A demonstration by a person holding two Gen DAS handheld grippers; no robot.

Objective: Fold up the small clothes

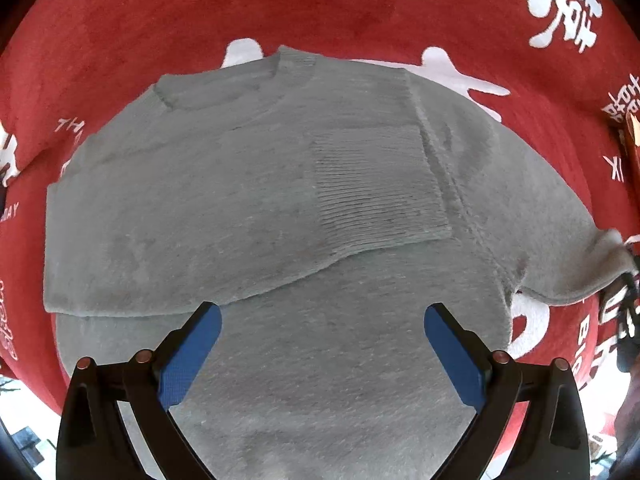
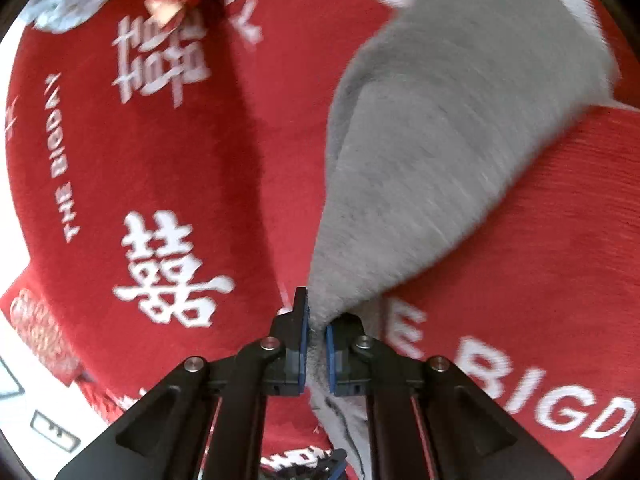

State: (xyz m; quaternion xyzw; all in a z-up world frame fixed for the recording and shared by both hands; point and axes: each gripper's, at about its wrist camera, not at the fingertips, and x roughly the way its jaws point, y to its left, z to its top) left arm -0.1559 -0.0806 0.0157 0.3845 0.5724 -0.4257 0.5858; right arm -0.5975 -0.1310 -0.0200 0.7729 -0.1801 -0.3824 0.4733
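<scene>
With the right gripper (image 2: 316, 330) pinching the grey sweater's (image 1: 256, 200) sleeve (image 2: 440, 152) and the left gripper (image 1: 322, 350) spread above the body, carry the sleeve flat across the chest, away from the red cloth's (image 1: 320, 8) edge.

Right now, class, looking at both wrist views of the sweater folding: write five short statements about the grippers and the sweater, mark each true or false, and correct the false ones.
1. The left gripper is shut on the grey sweater. False: its blue pads stand wide apart above the sweater, holding nothing.
2. The right gripper pinches grey sweater fabric between its pads. True.
3. The sweater lies on a blue cloth. False: it lies on a red cloth with white characters.
4. One sleeve, with its ribbed cuff, is folded across the sweater's body. True.
5. The sleeve held by the right gripper lies flat on the sweater's body. False: it stretches out sideways off the body, over the red cloth.
</scene>
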